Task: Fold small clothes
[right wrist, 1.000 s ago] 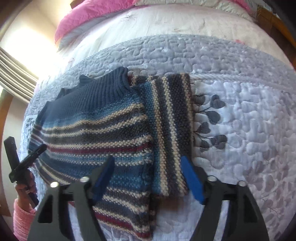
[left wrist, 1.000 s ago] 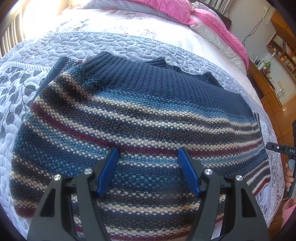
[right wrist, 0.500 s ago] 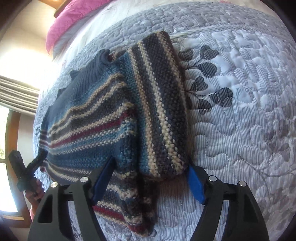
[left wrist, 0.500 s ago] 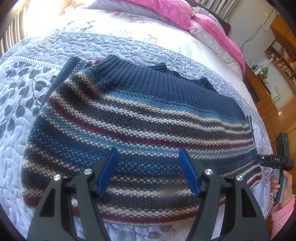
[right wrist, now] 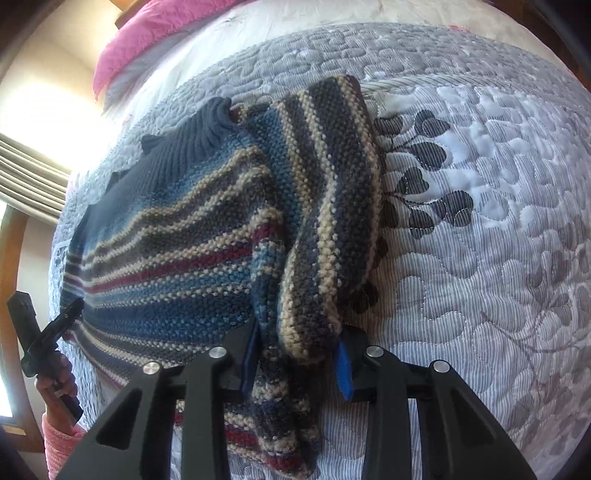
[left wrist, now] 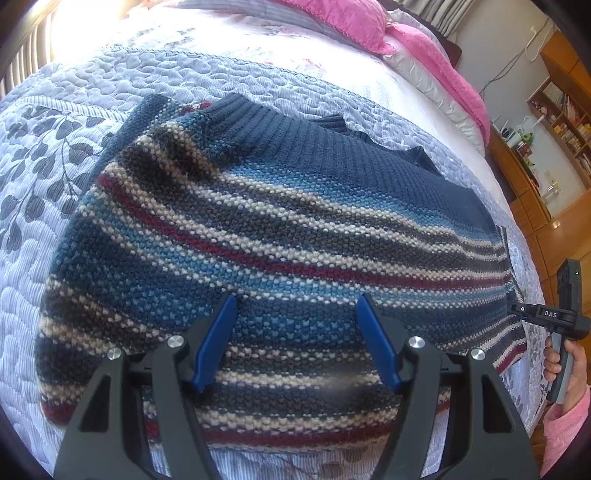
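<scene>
My right tongs (right wrist: 297, 363) are clenched on the folded sleeve (right wrist: 328, 221) of the striped knit sweater (left wrist: 280, 236). My left tongs (left wrist: 297, 343) hang released above the sweater's lower body, blue pads spread wide. The sweater lies flat on the grey quilted bedspread (left wrist: 236, 81), navy ribbed collar (left wrist: 295, 136) pointing away from me. Beyond it, pink pillows (left wrist: 354, 22) sit at the head of the bed.

Bed (left wrist: 55, 295) covered by grey quilt (right wrist: 480, 258) with dark leaf print. Striped knit sweater (left wrist: 277, 240) lies flat on quilt, one sleeve (right wrist: 332, 206) folded over. Pink blanket (left wrist: 424, 48) toward the far end.
</scene>
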`<state>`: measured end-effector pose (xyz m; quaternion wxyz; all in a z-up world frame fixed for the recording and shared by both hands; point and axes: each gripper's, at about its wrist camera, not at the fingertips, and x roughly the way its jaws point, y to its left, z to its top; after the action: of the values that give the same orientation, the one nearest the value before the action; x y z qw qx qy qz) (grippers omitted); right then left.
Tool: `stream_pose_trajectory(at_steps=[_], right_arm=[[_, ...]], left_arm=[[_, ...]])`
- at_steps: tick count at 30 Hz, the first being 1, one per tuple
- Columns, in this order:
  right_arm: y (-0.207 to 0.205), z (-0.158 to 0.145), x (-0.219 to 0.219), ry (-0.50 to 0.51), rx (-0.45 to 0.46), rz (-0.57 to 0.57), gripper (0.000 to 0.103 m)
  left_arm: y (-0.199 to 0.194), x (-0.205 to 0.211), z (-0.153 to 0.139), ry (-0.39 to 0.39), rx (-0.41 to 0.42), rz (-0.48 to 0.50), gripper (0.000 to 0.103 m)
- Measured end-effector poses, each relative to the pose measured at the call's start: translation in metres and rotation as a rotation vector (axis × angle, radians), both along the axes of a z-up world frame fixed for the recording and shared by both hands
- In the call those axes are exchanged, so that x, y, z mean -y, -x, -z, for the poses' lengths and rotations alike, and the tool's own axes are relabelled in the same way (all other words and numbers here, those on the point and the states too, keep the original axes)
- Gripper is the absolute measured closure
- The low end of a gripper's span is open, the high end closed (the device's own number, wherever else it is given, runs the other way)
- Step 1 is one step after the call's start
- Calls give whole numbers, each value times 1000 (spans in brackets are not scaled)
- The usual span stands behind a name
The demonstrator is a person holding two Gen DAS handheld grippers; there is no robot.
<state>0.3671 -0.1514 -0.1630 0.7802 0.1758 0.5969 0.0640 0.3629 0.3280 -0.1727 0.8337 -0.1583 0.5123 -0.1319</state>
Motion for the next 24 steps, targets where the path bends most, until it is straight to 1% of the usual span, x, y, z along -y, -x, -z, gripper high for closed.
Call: stream_pose_trajectory(at_steps=[3,6,8,10,11,13,15,17,19,21,24], right_arm=[[-1,2,-2,4,-7,6,69],[-4,-3,-4,20,-36,15,70],[-8,-18,-12,9,-35,12,72],[-11,-48,-27,-52,19,-31,72],[-12,-65,-39,-69,48,-61,73],[-16,-96,-70,-89,94,-127,73],[-25,-118,-107,-99,107,-187,73],[-34,-133,-142,-103,116,-241,73],[-44,-144,-175,-111,129,-281,73],[-52,-147,-204,-113,136,-317,73],[-55,-137,-247,-85,115,-369,73]], left_arm=[[-1,1,2,1,-1,-5,36],[-2,2,3,-3,-3,-13,36],[1,-1,-4,14,-19,-26,36],[8,-10,-18,75,-9,-41,36],[12,-15,-24,100,6,-46,36],[20,-25,-36,106,31,-54,36],[27,-32,-46,88,53,-51,36],[33,-38,-52,58,69,-45,36],[40,-44,-56,38,83,-45,36],[48,-55,-58,45,89,-48,36],[57,-68,-58,45,84,-63,35]])
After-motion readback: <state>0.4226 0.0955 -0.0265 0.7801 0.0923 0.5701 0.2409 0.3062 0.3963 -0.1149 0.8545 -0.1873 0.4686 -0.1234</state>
